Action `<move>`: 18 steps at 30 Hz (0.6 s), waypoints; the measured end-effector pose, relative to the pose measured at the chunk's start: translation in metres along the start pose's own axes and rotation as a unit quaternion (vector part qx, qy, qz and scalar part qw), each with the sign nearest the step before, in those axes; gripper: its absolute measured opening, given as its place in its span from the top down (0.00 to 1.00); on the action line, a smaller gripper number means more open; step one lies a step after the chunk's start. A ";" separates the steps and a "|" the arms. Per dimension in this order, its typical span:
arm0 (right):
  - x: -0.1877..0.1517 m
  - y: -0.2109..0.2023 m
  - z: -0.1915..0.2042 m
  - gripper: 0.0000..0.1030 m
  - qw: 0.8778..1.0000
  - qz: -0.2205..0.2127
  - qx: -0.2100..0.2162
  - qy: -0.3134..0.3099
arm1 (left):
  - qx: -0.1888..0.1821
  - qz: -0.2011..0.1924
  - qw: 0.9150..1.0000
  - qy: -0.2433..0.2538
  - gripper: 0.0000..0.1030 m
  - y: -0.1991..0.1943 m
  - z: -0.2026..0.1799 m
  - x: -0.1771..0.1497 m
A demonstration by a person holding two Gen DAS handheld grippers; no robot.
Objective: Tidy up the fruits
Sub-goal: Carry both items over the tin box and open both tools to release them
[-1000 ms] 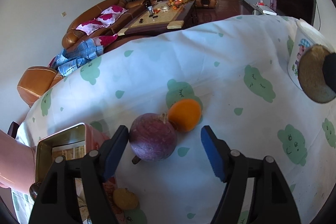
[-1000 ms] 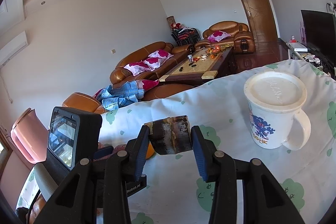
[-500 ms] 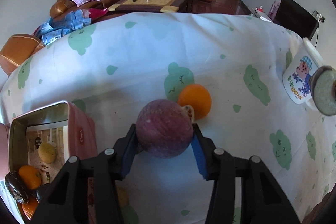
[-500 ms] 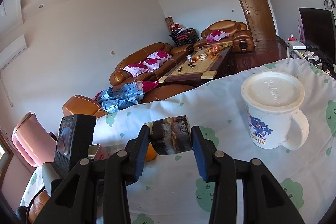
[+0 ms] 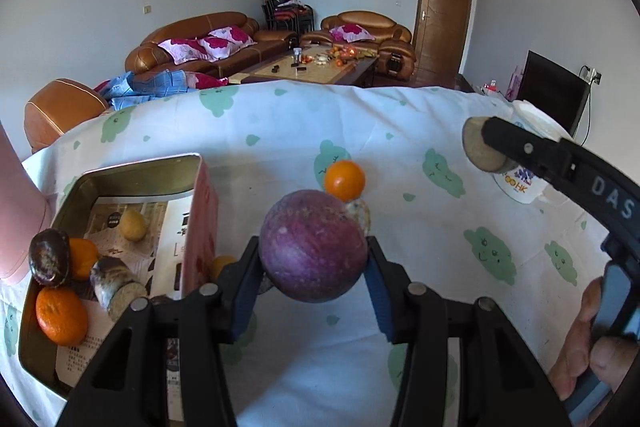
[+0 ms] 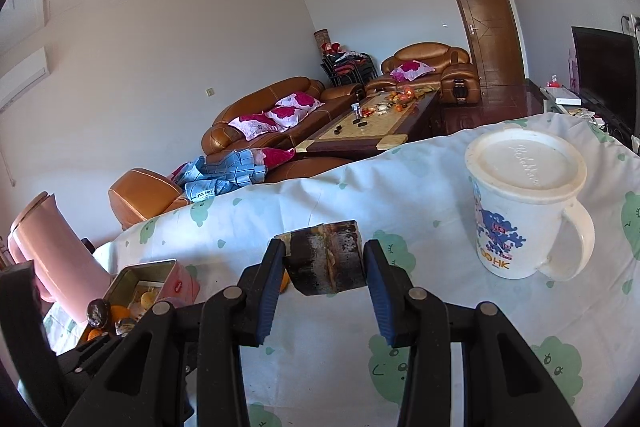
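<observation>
A round purple fruit (image 5: 308,227) is lifted off the cloth, and my left gripper (image 5: 313,259) is shut on it. Behind it, an orange (image 5: 344,180) lies on the tablecloth, with a small brownish piece (image 5: 359,213) next to it. To the left stands an open tin box (image 5: 140,169) that holds oranges, a dark fruit, a yellow fruit and a cut piece. My right gripper (image 6: 323,251) is shut on a dark cut chunk (image 6: 328,267), held above the cloth. That chunk (image 5: 478,147) also shows at the right of the left wrist view.
A lidded white mug (image 6: 524,203) stands at the right on the cloud-print tablecloth (image 6: 440,195). A pink kettle (image 6: 40,247) sits left of the tin box (image 6: 148,277). A small orange fruit (image 5: 222,263) lies beside the tin. A person's hand (image 5: 588,343) holds the right gripper.
My left gripper closed on the purple fruit, lifted it off the cloth and carried it nearer the tin. The right gripper stayed still with its chunk.
</observation>
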State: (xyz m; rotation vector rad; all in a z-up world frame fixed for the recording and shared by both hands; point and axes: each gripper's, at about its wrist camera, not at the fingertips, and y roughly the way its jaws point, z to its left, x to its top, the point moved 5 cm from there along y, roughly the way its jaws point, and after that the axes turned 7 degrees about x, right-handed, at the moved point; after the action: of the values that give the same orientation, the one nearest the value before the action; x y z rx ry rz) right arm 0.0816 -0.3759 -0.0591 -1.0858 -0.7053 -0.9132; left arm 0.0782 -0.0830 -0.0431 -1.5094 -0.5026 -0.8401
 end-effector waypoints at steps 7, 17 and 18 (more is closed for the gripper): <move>-0.015 0.005 0.010 0.59 1.000 0.004 -0.007 -0.014 | 0.031 -0.043 0.998 0.024 0.51 -0.023 0.032 0.000; -0.030 -0.010 0.030 0.59 0.999 -0.008 -0.023 -0.027 | 0.033 -0.068 0.997 0.013 0.51 -0.032 0.071 -0.002; -0.032 -0.011 0.032 0.59 0.999 -0.007 -0.023 -0.025 | 0.031 -0.068 0.997 0.008 0.51 -0.033 0.075 0.000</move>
State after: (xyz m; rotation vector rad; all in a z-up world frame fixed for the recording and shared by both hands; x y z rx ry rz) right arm 0.0554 -0.3397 -0.0708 -1.1501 -0.7380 -0.9215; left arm 0.0693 -0.0054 -0.0188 -1.4222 -0.6194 -0.9336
